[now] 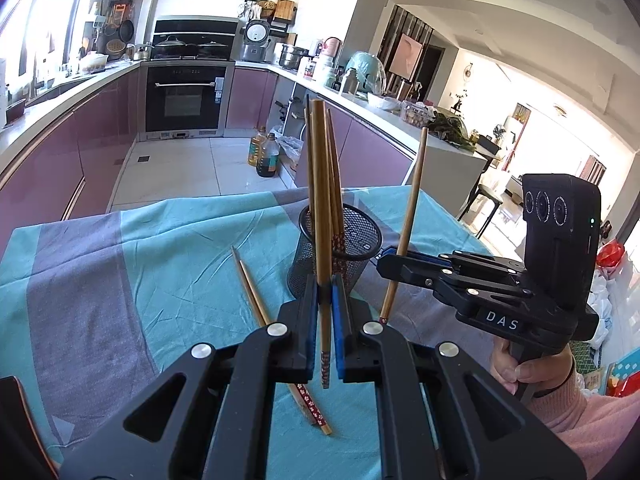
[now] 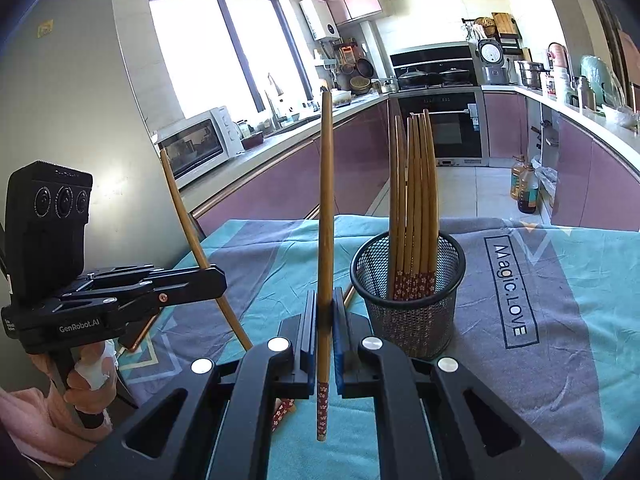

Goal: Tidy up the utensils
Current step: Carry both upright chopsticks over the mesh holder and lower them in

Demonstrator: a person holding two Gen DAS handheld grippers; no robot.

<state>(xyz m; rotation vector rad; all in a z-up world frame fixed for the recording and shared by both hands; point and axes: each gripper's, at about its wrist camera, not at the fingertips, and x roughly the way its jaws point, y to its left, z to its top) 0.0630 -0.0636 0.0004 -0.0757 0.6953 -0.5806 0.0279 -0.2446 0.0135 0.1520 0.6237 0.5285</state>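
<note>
A black mesh holder (image 1: pixel 352 240) (image 2: pixel 412 312) stands on the teal and grey cloth (image 1: pixel 140 260) with several wooden chopsticks (image 2: pixel 416 200) upright in it. My left gripper (image 1: pixel 325 296) (image 2: pixel 218 276) is shut on one chopstick (image 1: pixel 321 200) (image 2: pixel 188 220), held upright just before the holder. My right gripper (image 2: pixel 326 316) (image 1: pixel 386 260) is shut on another chopstick (image 2: pixel 326 200) (image 1: pixel 408 216), to the holder's side. One more chopstick (image 1: pixel 252 296) lies on the cloth beneath the left gripper; in the right wrist view only its patterned end (image 2: pixel 284 408) shows.
A dark flat object with an orange edge (image 1: pixel 16 404) (image 2: pixel 136 332) lies at the cloth's near left corner. Beyond the table's far edge are the kitchen floor, purple cabinets and two oil bottles (image 1: pixel 264 152). A person's hands (image 1: pixel 516 368) hold both gripper handles.
</note>
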